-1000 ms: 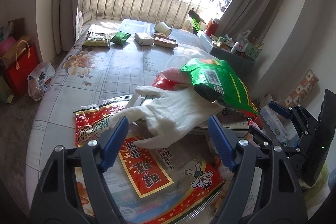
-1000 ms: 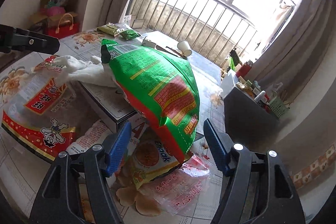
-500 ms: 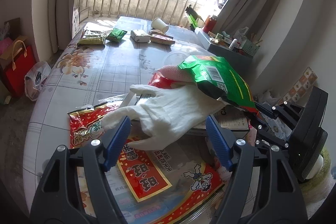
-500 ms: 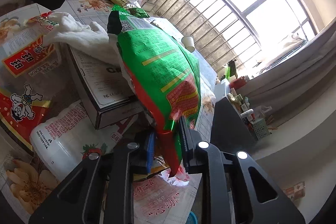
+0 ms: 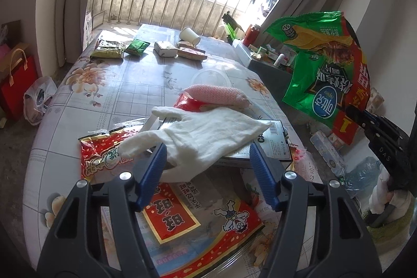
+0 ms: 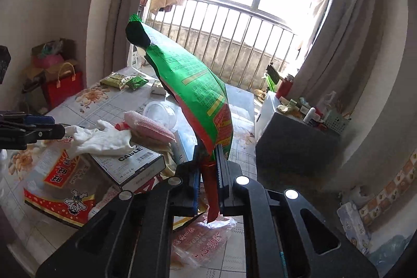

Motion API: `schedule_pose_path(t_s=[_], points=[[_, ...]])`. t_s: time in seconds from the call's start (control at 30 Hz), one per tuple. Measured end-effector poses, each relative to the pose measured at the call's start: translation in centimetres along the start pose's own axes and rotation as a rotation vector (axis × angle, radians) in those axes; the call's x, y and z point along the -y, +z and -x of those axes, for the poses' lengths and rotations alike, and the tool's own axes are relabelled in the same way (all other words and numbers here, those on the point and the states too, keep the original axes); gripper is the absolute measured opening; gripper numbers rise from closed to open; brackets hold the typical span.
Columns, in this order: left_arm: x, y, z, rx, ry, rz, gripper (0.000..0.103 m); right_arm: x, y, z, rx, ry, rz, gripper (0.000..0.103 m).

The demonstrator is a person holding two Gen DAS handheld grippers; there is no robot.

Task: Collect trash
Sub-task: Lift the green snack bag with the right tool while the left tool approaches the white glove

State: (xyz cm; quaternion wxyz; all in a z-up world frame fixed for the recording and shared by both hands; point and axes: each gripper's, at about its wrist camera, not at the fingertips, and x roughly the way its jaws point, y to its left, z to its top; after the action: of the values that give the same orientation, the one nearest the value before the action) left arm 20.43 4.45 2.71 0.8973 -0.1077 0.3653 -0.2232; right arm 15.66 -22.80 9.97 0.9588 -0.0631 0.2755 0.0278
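Note:
My right gripper (image 6: 208, 173) is shut on the red bottom edge of a green chip bag (image 6: 192, 87) and holds it up off the table. The bag also shows in the left wrist view (image 5: 325, 67), hanging at the right above the right gripper (image 5: 365, 119). My left gripper (image 5: 206, 171) is open and empty, its blue fingers just in front of a white glove (image 5: 208, 132). The glove lies on a white cable box (image 5: 271, 145). A large red snack wrapper (image 5: 182, 220) lies flat under the left gripper.
A pink sponge (image 5: 219, 95), a clear plastic lid (image 5: 211, 77), a paper cup (image 5: 190, 35) and several snack packets (image 5: 109, 50) lie on the flowered table (image 5: 86, 100). A dark cabinet (image 6: 292, 145) stands at the right. A red bag (image 5: 18, 85) stands on the floor.
My right gripper has closed on the green chip bag and lifted it up and to the right, off the box. The left gripper has stayed open near the glove.

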Motion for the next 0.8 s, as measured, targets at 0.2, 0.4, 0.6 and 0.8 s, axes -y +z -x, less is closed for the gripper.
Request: schedule_pose_path(t_s=[0.2, 0.4, 0.6, 0.8], points=[[0.9, -0.8, 1.6, 0.026, -0.029, -0.022, 0.061, 5.5, -1.9, 4.5, -0.01, 0.202, -0.307, 0.01], [0.9, -2.2, 3.3, 0.031, -0.028, -0.014, 0.059, 8.9, -7.1, 6.1, -0.084, 0.424, -0.599, 0.01], [1.8, -3.4, 4.8, 0.022, -0.055, -0.011, 0.056, 10.2, -13.8, 5.6, -0.209, 0.648, -0.888, 0.01], [3.8, -4.9, 5.8, 0.011, -0.076, -0.049, 0.056, 9.8, -22.5, 3.7, -0.407, 0.714, -1.159, 0.011]])
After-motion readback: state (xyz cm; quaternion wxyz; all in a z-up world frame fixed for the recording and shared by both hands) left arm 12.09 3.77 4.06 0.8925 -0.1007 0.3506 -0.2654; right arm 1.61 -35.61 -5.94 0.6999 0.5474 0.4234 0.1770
